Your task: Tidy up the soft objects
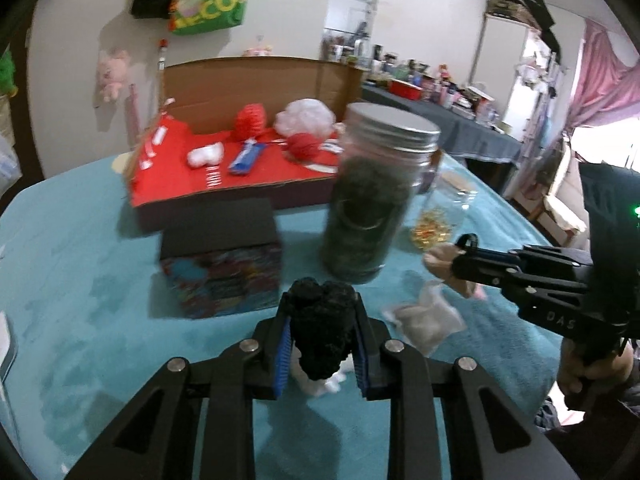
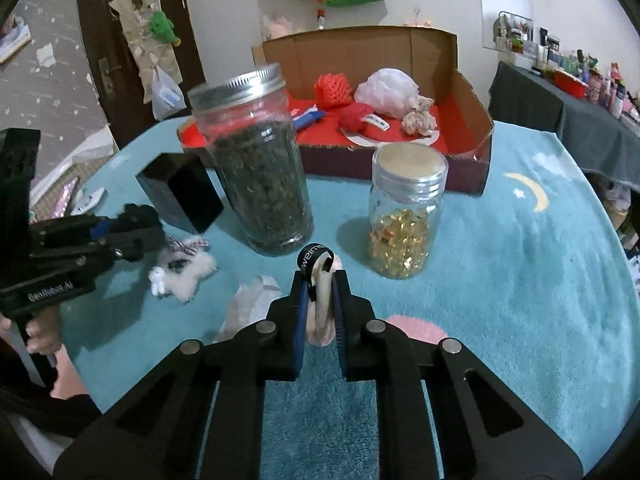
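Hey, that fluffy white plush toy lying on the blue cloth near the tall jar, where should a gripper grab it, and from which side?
Grip the white plush toy across its fluffy middle, coming from above. It lies flat on the blue cloth with limbs splayed, so the body looks like the thickest, softest part. The tall jar stands close behind, so a sideways approach seems riskier.

Tall herb jar [image 2: 260, 168], small gold-filled jar [image 2: 404, 216], black box [image 2: 180, 196]

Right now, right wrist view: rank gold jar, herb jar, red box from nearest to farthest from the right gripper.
From the right gripper, shut on a cream soft item:
1. Gold jar, just ahead, to the right.
2. Herb jar, ahead, to the left, slightly farther back.
3. Red box, behind both jars, at the back.
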Available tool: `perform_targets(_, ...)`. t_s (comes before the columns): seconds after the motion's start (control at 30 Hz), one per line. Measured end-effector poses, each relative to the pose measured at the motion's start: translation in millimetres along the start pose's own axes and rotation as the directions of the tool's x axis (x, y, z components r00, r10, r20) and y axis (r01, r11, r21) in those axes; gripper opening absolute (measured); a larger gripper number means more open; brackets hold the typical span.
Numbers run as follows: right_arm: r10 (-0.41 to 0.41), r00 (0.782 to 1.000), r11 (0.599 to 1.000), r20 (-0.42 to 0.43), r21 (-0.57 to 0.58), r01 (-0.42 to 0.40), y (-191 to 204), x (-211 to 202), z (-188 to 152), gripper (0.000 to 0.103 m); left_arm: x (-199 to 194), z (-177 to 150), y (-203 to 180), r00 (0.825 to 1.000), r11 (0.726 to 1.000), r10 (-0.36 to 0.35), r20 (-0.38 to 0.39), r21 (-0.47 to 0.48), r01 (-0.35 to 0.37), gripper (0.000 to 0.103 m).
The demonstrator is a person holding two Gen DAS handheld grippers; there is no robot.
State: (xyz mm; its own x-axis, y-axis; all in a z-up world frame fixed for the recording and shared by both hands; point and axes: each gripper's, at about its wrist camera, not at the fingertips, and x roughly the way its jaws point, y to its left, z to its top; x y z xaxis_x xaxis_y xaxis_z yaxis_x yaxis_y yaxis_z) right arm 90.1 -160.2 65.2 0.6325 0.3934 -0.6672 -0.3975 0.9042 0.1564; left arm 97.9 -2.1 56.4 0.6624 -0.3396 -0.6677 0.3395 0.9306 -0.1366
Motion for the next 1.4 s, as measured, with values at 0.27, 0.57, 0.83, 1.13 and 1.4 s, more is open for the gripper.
perform_targets(0.27, 0.035, 0.999, 0.999, 0.008, 0.001, -0.035, 3.8, -3.4, 4.0, 0.012, 12.5, 6.2, -9.3, 0.999, 0.999, -0.038, -0.019, 0.018, 0.038, 0.027)
perform_targets(0.57, 0.041, 0.999, 0.999, 0.009, -0.003, -0.041, 5.5, -4.7, 3.9, 0.012, 17.9, 6.4, -7.9, 0.998, 0.999, -0.054, -0.030, 0.006, 0.054, 0.027)
perform_targets(0.83, 0.025, 1.000, 0.999, 0.010, 0.028, -0.025, -7.7, -10.0, 2.0, 0.012, 4.3, 2.8, 17.4, 1.000, 0.999, -0.019, -0.020, -0.050, 0.018, 0.027)
perform_targets(1.13, -0.028, 1.000, 0.995, 0.001, 0.095, 0.028, -40.8, -17.8, -4.9, 0.012, -16.3, -8.7, 68.8, 0.997, 0.986, 0.079, -0.023, -0.143, -0.081, 0.027)
perform_targets(1.4, -0.034, 0.999, 0.991, -0.009, 0.126, 0.035, -66.4, -13.6, 0.9, 0.012, -17.4, -8.0, 105.4, 0.991, 0.979, 0.124, -0.046, -0.155, -0.130, 0.027)
